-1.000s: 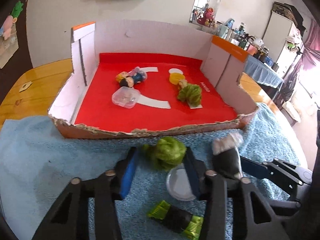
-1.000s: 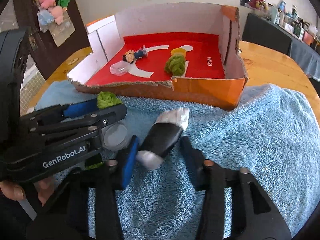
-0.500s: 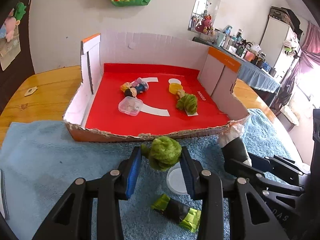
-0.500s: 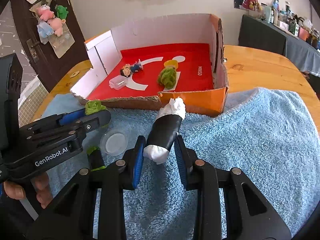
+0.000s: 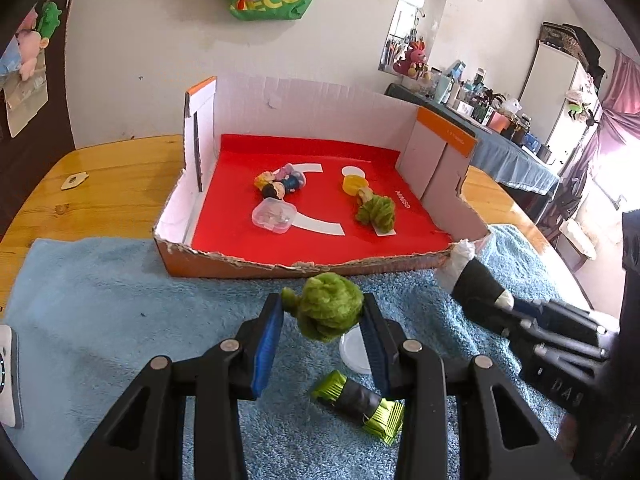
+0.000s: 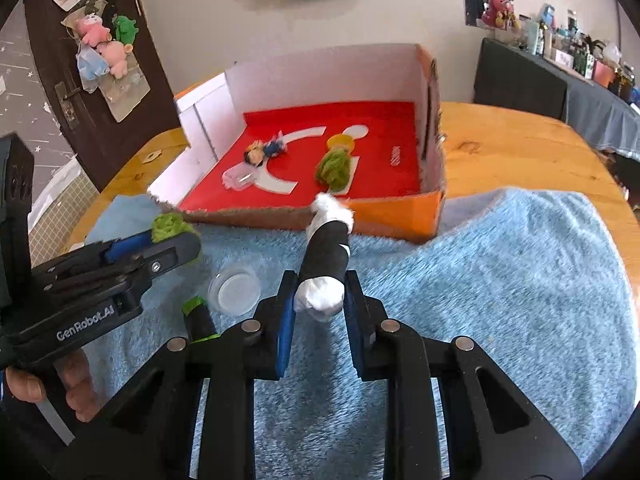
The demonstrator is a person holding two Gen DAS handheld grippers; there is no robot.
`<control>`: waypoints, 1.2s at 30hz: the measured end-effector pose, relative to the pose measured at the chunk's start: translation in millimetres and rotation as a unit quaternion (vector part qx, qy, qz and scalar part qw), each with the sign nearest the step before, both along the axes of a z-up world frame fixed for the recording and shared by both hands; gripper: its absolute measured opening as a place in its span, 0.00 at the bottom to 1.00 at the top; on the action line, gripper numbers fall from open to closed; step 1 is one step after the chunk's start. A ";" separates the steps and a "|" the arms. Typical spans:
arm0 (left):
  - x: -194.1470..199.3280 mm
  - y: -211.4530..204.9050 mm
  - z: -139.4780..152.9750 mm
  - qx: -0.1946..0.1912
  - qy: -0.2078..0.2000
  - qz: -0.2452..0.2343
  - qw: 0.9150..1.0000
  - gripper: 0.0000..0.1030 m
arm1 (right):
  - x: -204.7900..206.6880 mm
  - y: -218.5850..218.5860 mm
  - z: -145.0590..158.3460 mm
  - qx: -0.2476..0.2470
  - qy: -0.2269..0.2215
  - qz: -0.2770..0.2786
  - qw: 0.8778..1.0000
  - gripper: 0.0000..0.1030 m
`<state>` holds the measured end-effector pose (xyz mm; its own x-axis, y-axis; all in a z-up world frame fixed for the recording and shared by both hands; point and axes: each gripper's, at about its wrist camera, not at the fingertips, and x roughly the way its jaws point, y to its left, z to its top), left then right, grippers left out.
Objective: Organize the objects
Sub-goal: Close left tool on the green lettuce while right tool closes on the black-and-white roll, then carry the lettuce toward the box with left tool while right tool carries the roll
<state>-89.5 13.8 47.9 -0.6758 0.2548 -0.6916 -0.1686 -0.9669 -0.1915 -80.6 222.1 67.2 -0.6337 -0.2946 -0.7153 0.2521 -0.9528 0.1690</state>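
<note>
My left gripper [image 5: 322,309] is shut on a fuzzy green yarn ball [image 5: 328,314] and holds it above the blue towel [image 5: 100,300], just before the box's torn front edge. In the right wrist view my right gripper [image 6: 320,286] has its jaws closing on a black roll with white ends [image 6: 326,254]; the pads press its near end and the far end points up towards the box. The open cardboard box [image 5: 304,108] with a red floor lies ahead of both. The left gripper [image 6: 176,236] with its yarn ball shows at the left of the right wrist view.
Inside the box lie a second green yarn ball [image 5: 376,212], a clear plastic case [image 5: 274,216], small dolls [image 5: 280,182] and a yellow lid [image 5: 355,182]. On the towel rest a clear round lid [image 5: 354,354] and a black roll with green ends [image 5: 360,400]. Wooden table [image 5: 100,184] surrounds all.
Both grippers have risen with their loads. The right jaws narrowed onto the black and white roll and lifted it off the towel, tilting it up. The left grip is unchanged.
</note>
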 end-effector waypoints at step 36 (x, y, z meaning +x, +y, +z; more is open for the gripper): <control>-14.9 -5.8 -35.5 -0.015 -0.041 0.012 0.999 0.46 | -0.3 -14.9 -32.0 0.054 -0.023 0.032 0.998 0.31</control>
